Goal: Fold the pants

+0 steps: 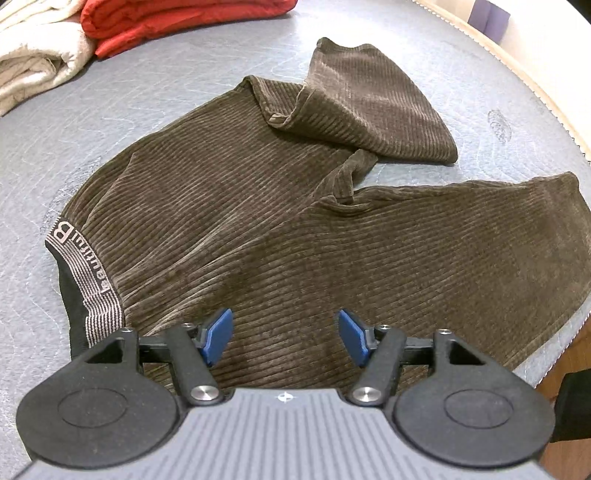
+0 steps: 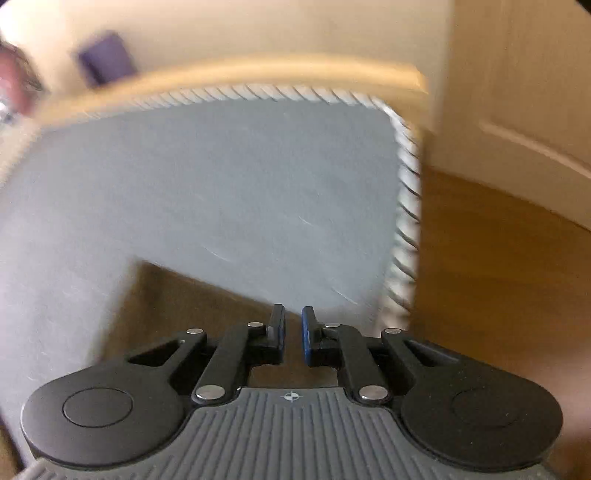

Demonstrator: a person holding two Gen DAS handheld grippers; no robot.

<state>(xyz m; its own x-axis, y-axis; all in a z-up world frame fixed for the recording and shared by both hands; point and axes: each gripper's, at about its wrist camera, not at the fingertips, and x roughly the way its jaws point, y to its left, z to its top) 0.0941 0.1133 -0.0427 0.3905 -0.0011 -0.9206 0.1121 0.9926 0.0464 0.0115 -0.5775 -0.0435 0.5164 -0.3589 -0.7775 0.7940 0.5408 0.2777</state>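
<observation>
Brown corduroy pants (image 1: 258, 206) lie spread on the grey mattress (image 1: 110, 110), waistband with a striped lettered band (image 1: 85, 266) at the left, one leg bent back at the far end, the other running right. My left gripper (image 1: 284, 332) is open and empty just above the hip area. In the blurred right wrist view, my right gripper (image 2: 293, 332) has its blue pads almost together with a thin gap. It hovers over a corner of the brown pants (image 2: 177, 302). I cannot tell whether cloth is pinched.
A folded red cloth (image 1: 177, 22) and a cream towel (image 1: 33, 59) sit at the mattress's far left. The piped mattress edge (image 2: 402, 221) and wooden floor (image 2: 498, 277) lie to the right. A purple object (image 2: 107, 59) is beyond the mattress.
</observation>
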